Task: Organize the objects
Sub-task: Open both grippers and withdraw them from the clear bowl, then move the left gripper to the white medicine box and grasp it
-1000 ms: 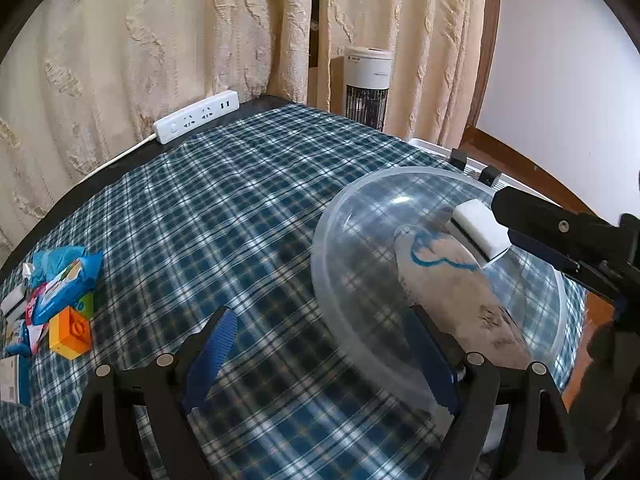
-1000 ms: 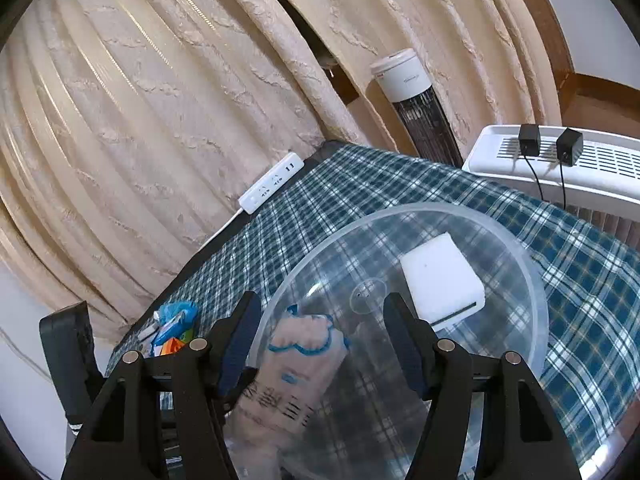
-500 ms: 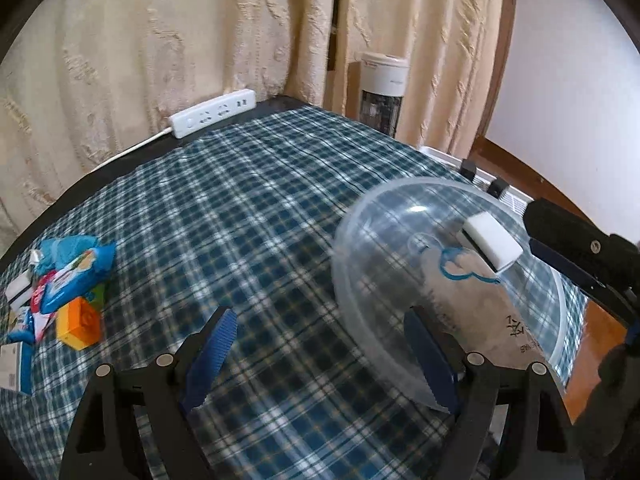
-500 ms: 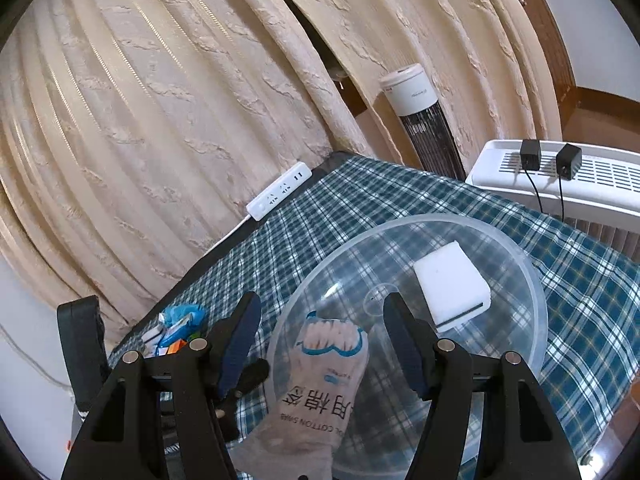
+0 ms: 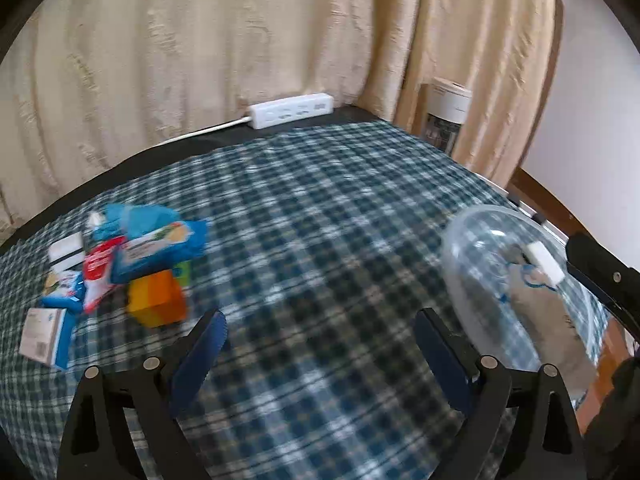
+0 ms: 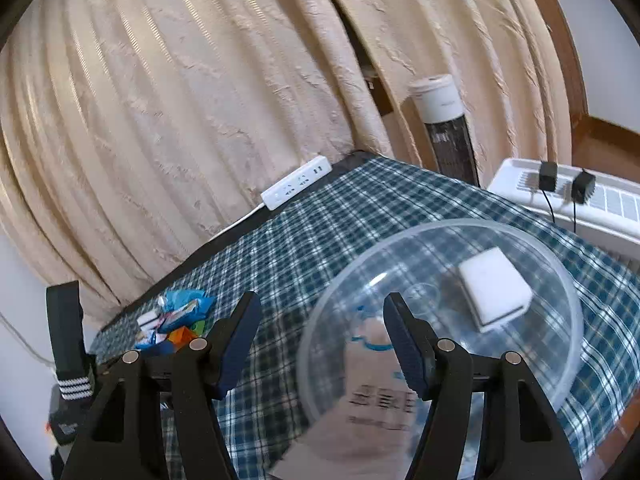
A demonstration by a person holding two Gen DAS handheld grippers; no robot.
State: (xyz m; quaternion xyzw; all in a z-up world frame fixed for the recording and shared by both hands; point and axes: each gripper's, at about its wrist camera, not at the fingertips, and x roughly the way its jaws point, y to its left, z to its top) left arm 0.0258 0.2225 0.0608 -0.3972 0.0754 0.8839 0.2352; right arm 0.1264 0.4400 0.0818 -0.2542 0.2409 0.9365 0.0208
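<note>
Two tools are working here, and I am steering the left tool toward the heap of small packets lying on the checked cloth of the table, well apart from the clear plastic bowl at the other end. Its jaws have just been opening wider and are standing spread with nothing between them, which I am judging to be right for the next pick. The orange block is sitting nearest the left fingertip, half tucked under a blue wrapper, so I am thinking the clean move is to come down square over one item only, pads either side of its flat faces, rather than raking into the pile and scattering it (the view is blurred, so I am not trusting fine edges yet). The right tool is hovering over the near rim of the bowl with its jaws partly parted and gripping nothing that I can see; the grey glove and the white sponge are already resting inside the bowl. I am keeping that right side clear of the rim so the light bowl is not getting nudged off the table edge while the left reaches across.
</note>
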